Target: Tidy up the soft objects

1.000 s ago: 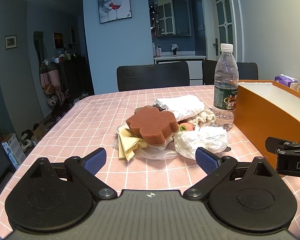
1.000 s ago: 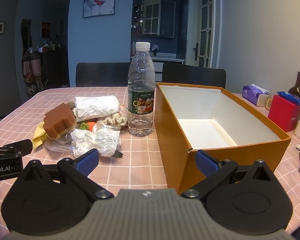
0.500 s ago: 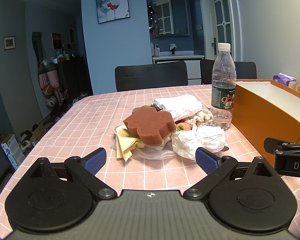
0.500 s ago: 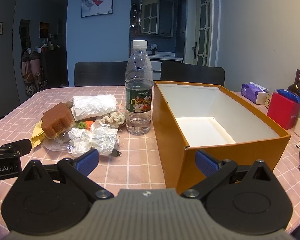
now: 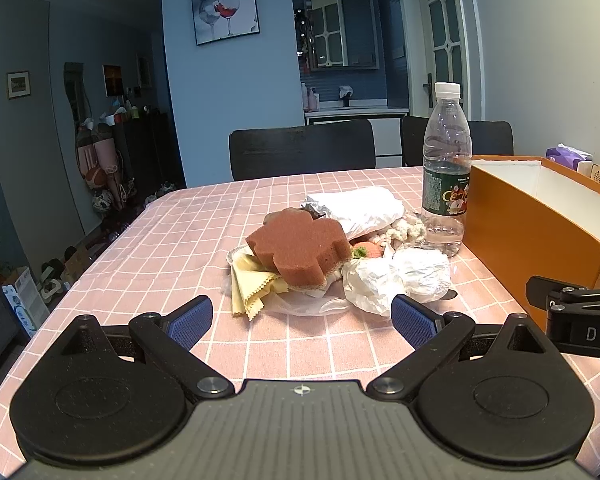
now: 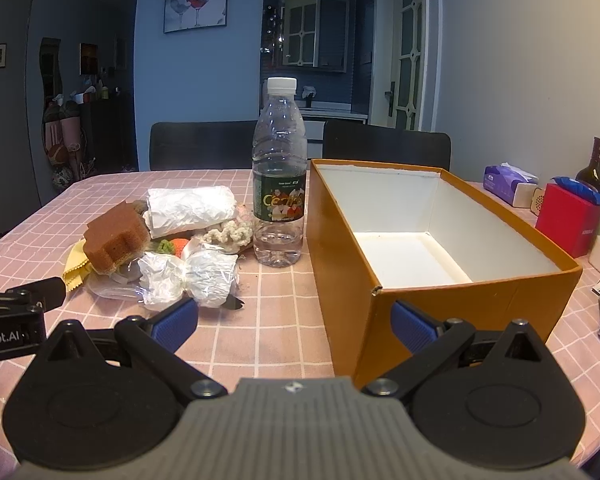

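Note:
A pile of soft things lies on the pink checked table: a brown sponge (image 5: 300, 246) (image 6: 116, 238), a yellow cloth (image 5: 252, 286), a white roll (image 5: 360, 208) (image 6: 190, 210), crumpled white plastic (image 5: 396, 278) (image 6: 188, 278), a knitted cream piece (image 6: 230, 234) and a small orange-green toy (image 6: 176, 245). An open orange box (image 6: 440, 300) (image 5: 532, 232), empty inside, stands to the right. My left gripper (image 5: 302, 320) is open and empty, just short of the pile. My right gripper (image 6: 296, 324) is open and empty, before the box's near corner.
A water bottle (image 6: 279, 176) (image 5: 446, 168) stands between pile and box. A tissue pack (image 6: 508, 184), a red box (image 6: 568, 220) and a dark bottle (image 6: 592, 168) stand at the far right. Black chairs (image 5: 302, 148) line the far table edge.
Both grippers have drifted slightly back and up from the pile and the box. Both stay open. Nothing on the table has moved.

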The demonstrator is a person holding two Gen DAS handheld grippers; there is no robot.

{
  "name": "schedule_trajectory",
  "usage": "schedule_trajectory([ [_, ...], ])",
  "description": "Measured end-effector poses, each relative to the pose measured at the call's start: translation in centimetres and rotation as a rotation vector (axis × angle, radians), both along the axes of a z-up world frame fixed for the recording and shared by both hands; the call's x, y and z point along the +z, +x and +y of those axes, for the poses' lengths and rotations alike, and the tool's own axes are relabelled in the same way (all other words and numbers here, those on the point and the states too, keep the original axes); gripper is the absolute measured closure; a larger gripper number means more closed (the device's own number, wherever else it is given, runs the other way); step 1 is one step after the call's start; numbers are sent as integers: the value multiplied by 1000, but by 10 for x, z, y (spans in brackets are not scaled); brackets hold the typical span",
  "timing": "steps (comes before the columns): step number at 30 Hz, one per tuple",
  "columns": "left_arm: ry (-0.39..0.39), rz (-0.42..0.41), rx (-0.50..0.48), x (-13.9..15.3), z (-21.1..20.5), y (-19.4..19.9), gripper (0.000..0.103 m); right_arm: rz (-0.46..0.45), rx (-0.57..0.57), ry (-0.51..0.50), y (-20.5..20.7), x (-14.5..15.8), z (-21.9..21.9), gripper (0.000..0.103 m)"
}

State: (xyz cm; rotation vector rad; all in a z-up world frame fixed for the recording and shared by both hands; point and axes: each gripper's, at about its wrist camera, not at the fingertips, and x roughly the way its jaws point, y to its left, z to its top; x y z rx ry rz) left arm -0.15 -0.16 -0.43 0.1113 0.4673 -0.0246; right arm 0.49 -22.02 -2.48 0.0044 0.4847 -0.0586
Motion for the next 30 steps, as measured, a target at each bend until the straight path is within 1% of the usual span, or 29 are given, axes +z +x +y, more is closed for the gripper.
schedule_trajectory([
  [18, -13, 5, -8, -3, 3, -1, 0, -5, 19, -16, 0, -1, 7, 2],
  [22, -31, 11, -21, -4, 7, 0, 0, -57, 71, -29, -5, 0, 14, 3],
  [26, -72, 20, -50, -3, 16, 3, 0, -117, 128, -81, -4, 2, 26, 3],
  [27, -85, 23, -54, -3, 19, 4, 3, -130, 148, -91, -3, 2, 29, 5],
  [28, -96, 26, -56, -4, 22, 5, 8, -141, 172, -100, -1, 3, 33, 11],
  [29, -103, 30, -57, -4, 25, 7, 18, -145, 194, -110, 1, 2, 36, 14],
  [30, -108, 34, -62, -4, 27, 9, 23, -141, 218, -122, 5, 0, 41, 18],
])
